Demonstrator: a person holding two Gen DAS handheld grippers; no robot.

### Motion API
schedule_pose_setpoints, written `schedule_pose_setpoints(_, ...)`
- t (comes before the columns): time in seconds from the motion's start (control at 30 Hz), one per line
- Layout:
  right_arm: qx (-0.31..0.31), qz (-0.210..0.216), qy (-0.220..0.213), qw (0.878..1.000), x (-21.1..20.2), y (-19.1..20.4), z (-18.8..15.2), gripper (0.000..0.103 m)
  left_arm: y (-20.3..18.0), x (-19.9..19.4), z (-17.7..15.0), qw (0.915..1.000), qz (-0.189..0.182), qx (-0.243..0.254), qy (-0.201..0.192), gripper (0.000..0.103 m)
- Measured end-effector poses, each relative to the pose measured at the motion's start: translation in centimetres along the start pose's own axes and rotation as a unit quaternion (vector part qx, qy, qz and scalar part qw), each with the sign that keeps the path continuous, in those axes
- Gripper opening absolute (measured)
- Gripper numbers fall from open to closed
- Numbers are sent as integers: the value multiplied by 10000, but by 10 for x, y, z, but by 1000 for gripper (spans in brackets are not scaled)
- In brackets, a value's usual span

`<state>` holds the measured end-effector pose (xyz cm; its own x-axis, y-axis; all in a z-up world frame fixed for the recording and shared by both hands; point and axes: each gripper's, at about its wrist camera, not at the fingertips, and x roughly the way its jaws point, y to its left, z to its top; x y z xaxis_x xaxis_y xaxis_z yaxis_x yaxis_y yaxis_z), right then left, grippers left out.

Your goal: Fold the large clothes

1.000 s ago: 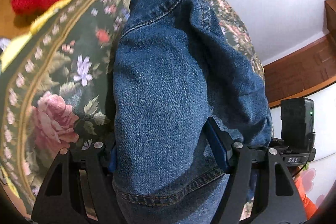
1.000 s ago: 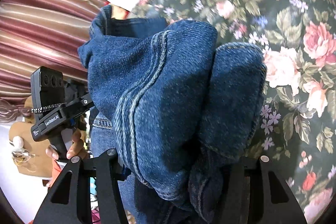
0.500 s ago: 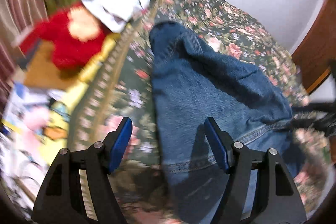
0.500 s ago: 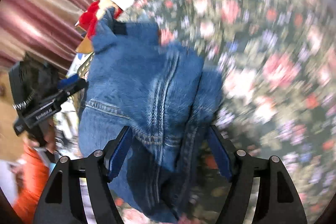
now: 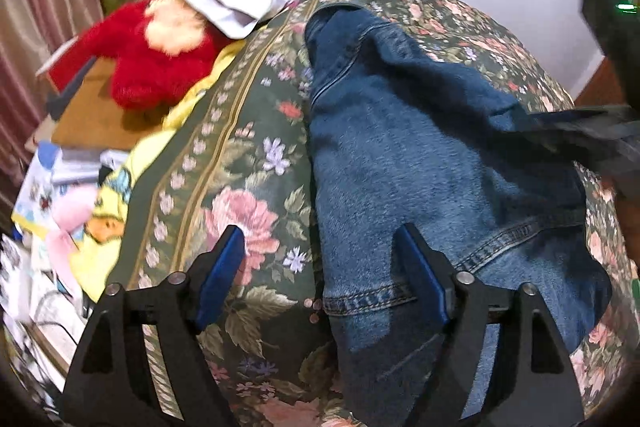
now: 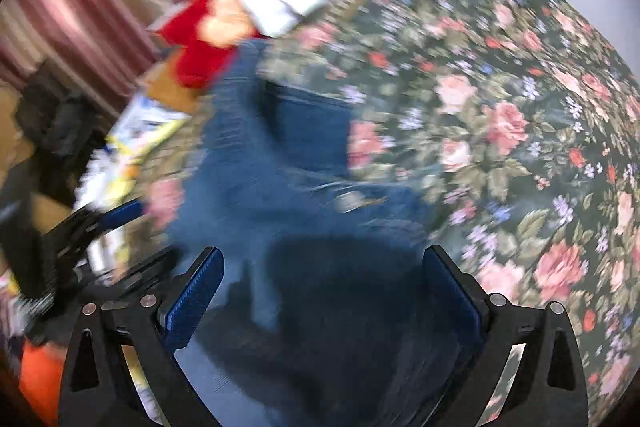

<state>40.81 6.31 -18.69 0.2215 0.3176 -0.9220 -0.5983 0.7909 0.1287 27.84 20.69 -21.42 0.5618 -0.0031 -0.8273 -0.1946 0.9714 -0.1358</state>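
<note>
blue denim jacket lies partly folded on the floral bedspread | left gripper fingers apart, empty | right gripper fingers apart, empty, view blurred | advice: regrip the hem corners evenly, fold flat

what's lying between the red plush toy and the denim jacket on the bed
In the left wrist view, floral bedspread and a yellow sheet edge separate the red plush from the denim jacket.
</note>
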Motion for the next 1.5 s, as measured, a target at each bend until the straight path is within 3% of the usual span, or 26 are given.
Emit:
schedule_pose_setpoints(0.13,118,-218,-309,9992,-4,-38,4,98,-4,3,-5,9996,23,278,29,84)
schedule_pose_setpoints(0.33,269,-934,-590,9935,-41,-73,-23,97,-17,-5,12,9968,339,722,-69,86)
schedule_pose_setpoints(0.43,56,-503,-885,9948,-70,-63,-37,97,-26,-13,34,9960,246,792,-322,86)
schedule_pose_setpoints(0.53,-143,-184,-1021,9945,-78,-41,-43,97,-36,-8,58,9949,381,824,-449,86)
schedule_pose_setpoints(0.63,-340,77,-889,9954,-60,-18,-45,98,-43,19,86,9962,521,652,-247,86)
schedule_pose_setpoints(0.8,-462,-261,-319,9981,-6,-18,-53,98,-50,58,100,9961,689,538,140,88)
schedule_pose_setpoints(0.93,-209,17,-408,9989,-3,-46,-69,97,-53,79,97,9943,861,598,215,97)
schedule_pose_setpoints(1.03,-158,-164,-528,9983,-20,-55,-86,98,-39,79,101,9976,550,190,381,97)
schedule_pose_setpoints(1.1,15,-41,-533,9986,-33,-65,-98,98,-32,71,104,9982,430,-87,406,93)
schedule_pose_setpoints(1.17,169,-33,-572,9982,-49,-71,-106,98,-28,53,104,9979,543,-233,263,85)
schedule_pose_setpoints(1.23,211,-288,-624,9974,-64,-73,-112,98,-22,22,106,9974,641,-323,-12,84)
schedule_pose_setpoints(1.5,313,-247,-1872,9815,-173,-56,-138,98,-22,-114,93,9917,408,-240,-1199,84)
